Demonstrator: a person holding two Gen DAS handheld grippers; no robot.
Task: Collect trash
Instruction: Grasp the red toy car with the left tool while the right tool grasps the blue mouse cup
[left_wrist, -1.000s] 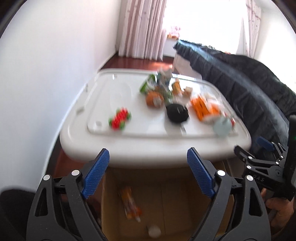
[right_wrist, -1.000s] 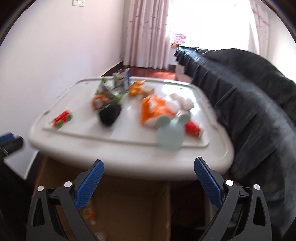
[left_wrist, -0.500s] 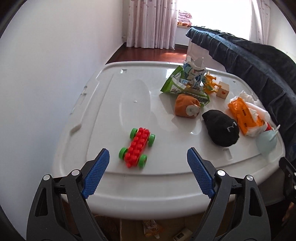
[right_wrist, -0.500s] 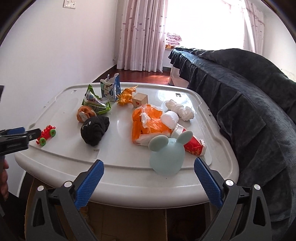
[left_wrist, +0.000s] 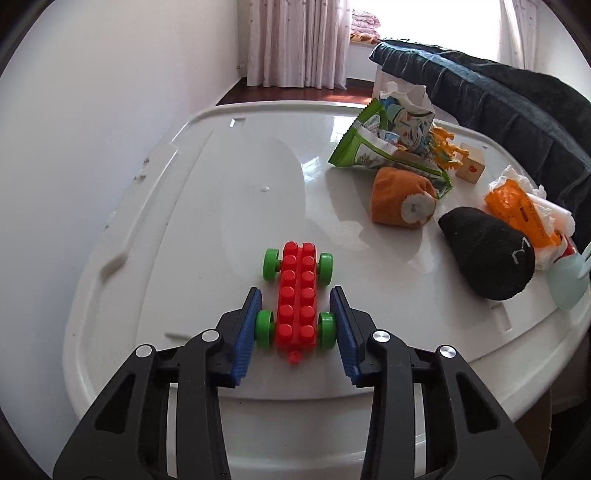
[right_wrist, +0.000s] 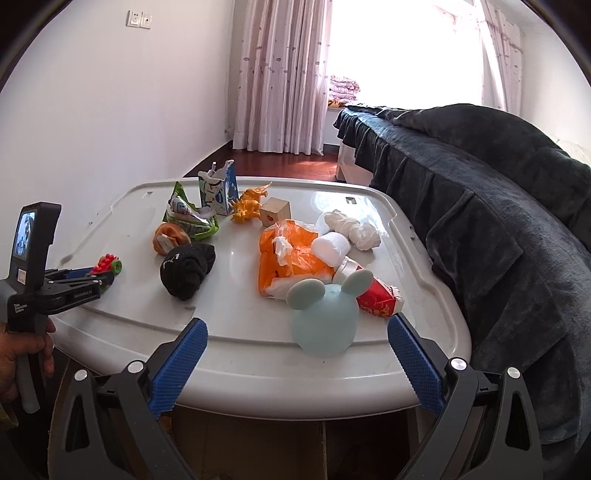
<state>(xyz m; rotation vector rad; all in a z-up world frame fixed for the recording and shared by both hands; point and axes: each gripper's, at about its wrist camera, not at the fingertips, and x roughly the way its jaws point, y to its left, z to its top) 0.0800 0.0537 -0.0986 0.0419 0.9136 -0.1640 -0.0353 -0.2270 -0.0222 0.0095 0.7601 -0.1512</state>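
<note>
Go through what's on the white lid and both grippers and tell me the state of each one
left gripper: closed around the toy car's rear wheels
toy car: flat on the lid, between the pads
right gripper: open, holding nothing
milk carton: upright, top torn open
green snack bag: opened, lying flat
black sock: balled up
red paper cup: tipped on its side
white lid: cluttered

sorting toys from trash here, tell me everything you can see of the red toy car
The toy car is a long red block chassis of glossy plastic, with two rows of round studs on top, four green wheels and a small red peg at its near end. It sits upright and flat on the white lid, near the lid's front left part, pointing away from the camera. The left gripper brackets its near end, blue pads at or almost on the near wheels. Contact cannot be confirmed. Nothing else touches it.
</note>
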